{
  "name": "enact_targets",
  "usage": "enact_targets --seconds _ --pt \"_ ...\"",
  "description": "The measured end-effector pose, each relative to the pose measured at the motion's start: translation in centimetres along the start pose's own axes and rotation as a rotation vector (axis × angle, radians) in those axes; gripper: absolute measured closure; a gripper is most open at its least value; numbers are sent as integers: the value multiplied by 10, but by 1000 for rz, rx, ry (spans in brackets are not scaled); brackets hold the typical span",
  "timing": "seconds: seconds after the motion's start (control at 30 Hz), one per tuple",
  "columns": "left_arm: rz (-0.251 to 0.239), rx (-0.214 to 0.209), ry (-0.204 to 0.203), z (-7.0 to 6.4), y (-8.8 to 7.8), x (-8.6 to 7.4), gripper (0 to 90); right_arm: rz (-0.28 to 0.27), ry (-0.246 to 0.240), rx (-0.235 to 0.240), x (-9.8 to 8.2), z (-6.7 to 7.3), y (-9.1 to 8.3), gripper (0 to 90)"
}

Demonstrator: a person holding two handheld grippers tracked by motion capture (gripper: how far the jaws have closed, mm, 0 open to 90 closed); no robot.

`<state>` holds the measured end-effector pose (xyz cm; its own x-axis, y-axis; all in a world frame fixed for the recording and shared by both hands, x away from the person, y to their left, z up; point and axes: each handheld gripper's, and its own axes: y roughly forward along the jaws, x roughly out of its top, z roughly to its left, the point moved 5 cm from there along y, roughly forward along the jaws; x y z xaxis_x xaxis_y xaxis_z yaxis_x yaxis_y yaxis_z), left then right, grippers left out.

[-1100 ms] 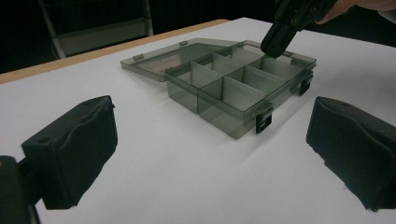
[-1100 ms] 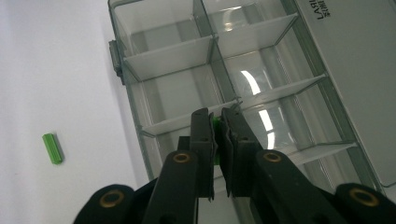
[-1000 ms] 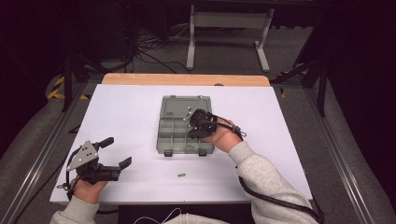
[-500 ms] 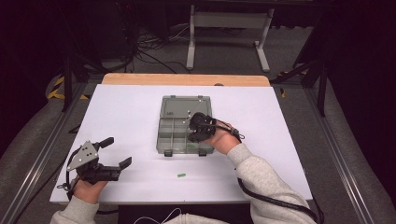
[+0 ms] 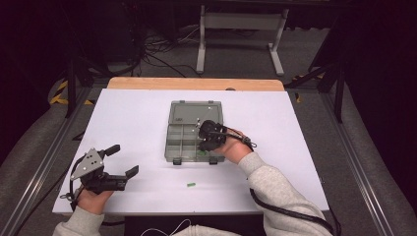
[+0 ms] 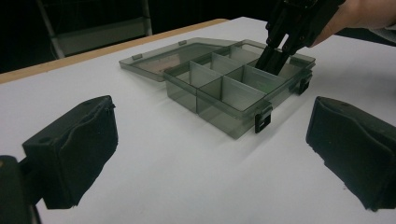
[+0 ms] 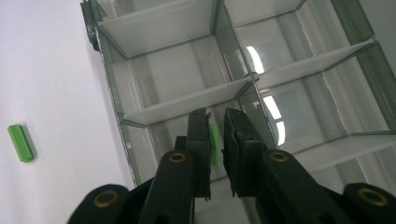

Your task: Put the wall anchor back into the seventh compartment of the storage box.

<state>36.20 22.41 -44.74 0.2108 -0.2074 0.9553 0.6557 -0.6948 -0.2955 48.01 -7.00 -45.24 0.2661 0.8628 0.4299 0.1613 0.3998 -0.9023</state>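
**Right gripper letting go of a green peg over the box**

While your right gripper points down into the near right compartment of the grey box, its jaws have just been opening a little, and in the right gripper view a narrow gap shows between them. A green peg stands in that gap, lengthwise along the jaws, over the compartment floor; you cannot tell from the pictures whether the pads press on it or it has come free. The left gripper view shows the same gripper from the side, tips down inside the box near its clasp edge.

Your box sits in the middle of the white table, lid folded flat on the far side, two black clasps on the near wall. Its compartments are split by clear dividers, and those in sight look bare apart from the one you work in.

A second green peg lies loose on the table, just in front of the box and apart from it; in the right gripper view it lies to the left of the box wall.

Your left gripper rests low on the table at the near left corner, well apart from the box, jaws spread wide with nothing between them
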Motion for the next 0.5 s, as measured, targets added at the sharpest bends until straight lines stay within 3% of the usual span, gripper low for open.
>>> enact_targets --seconds 0.17,0.27,0.5 --pt "-7 7 -2 0 0 0 29 -39 -15 -21 6 2 -12 676" --pt "-7 8 -3 0 0 0 28 -67 -21 -17 10 7 -21 554" --pt "-7 8 -3 0 0 0 28 -100 -34 0 14 19 -30 404"
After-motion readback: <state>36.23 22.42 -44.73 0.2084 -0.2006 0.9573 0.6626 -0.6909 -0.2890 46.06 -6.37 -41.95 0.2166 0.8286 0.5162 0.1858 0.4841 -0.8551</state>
